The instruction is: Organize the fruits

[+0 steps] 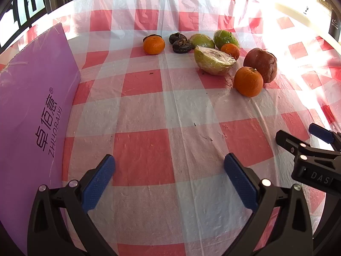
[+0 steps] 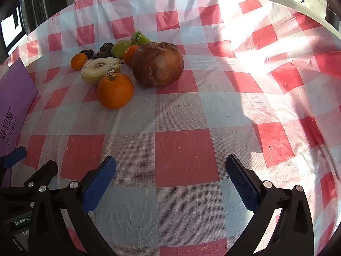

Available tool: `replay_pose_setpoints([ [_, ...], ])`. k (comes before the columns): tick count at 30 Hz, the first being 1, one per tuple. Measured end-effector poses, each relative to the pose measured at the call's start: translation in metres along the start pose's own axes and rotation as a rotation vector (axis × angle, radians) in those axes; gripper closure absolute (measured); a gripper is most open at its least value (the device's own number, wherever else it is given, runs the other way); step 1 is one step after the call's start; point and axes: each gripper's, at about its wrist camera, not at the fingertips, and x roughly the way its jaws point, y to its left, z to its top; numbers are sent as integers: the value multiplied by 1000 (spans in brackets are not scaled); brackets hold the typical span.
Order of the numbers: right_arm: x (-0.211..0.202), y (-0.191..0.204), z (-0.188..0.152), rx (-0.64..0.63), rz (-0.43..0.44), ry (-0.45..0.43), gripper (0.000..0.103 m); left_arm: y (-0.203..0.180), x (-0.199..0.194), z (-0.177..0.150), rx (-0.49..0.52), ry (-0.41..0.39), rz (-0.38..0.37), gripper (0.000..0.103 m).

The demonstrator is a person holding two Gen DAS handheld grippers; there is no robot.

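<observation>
Both the left gripper (image 1: 169, 166) and right gripper (image 2: 170, 166) hover released, fingers wide apart, empty. Near the counter's (image 1: 145, 155) far edge sit three oranges (image 1: 248, 81), two green fruits (image 1: 226, 38), one wrapped halved fruit (image 1: 213, 60), one large brown fruit (image 1: 261, 64) and three dark shrivelled ones (image 1: 181, 46).

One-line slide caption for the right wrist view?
Open right claw faces an orange, brown fruit and wrapped halved fruit on checkered tablecloth.
</observation>
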Motion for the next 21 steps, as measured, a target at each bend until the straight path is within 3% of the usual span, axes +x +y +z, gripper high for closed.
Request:
replay_pose_setpoints([
  [21, -2, 3, -3, -1, -2, -3, 4, 0, 1, 2, 0, 1, 0, 1],
])
